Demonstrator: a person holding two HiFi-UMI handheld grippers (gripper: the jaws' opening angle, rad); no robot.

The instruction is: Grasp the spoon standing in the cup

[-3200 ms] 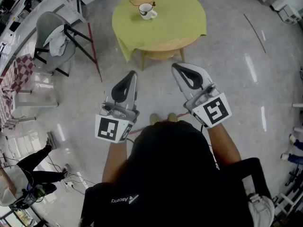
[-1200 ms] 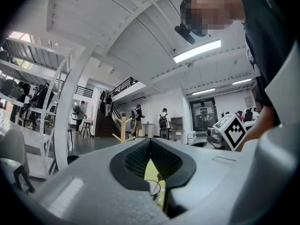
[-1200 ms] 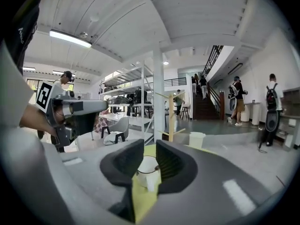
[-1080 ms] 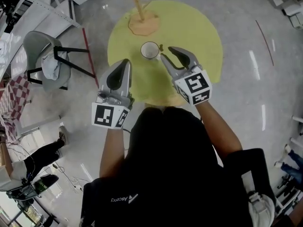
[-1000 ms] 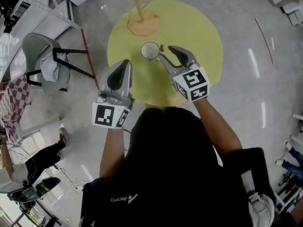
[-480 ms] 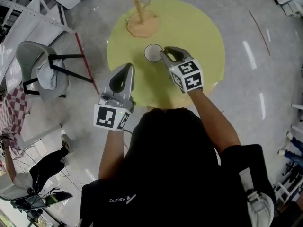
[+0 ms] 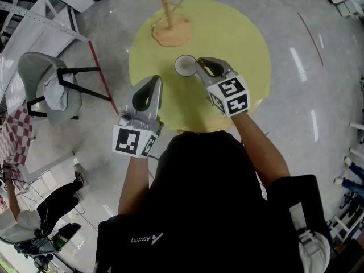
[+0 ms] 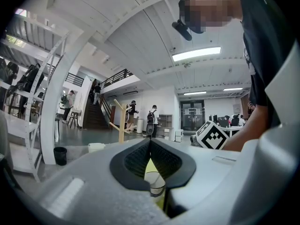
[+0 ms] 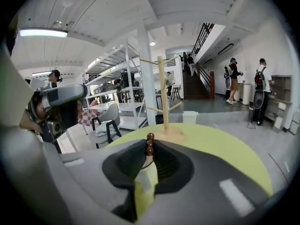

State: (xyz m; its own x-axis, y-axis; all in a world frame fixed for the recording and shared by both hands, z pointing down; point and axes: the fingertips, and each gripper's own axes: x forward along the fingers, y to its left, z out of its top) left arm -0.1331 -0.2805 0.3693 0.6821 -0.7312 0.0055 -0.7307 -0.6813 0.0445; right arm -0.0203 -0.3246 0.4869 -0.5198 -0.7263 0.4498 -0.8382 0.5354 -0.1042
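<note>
We saw the right gripper (image 7: 199, 62) held low over the round yellow table (image 7: 242, 33), its tips right at the rim of the white cup (image 7: 184, 65). Its jaws were closing, and in the right gripper view the spoon (image 9: 150, 144) stood upright exactly between the two tips. Only the spoon's dark brown, beaded handle end showed, rising a little above the jaws. Both pads lay against its sides. Below the tips, down in the narrow slot between the jaws, we could see a pale part of the cup. Straight ahead of this gripper, farther along the table, stood a bare wooden rack (image 7: 166, 17) on its flat base.

The left gripper (image 7: 153, 82) hung beside the right one, to its left and a little farther back, above the table's near edge. Its jaws were together at the tips with nothing between them. In the left gripper view the cup showed through the slot beneath the tips, ahead of it on the table.
</note>
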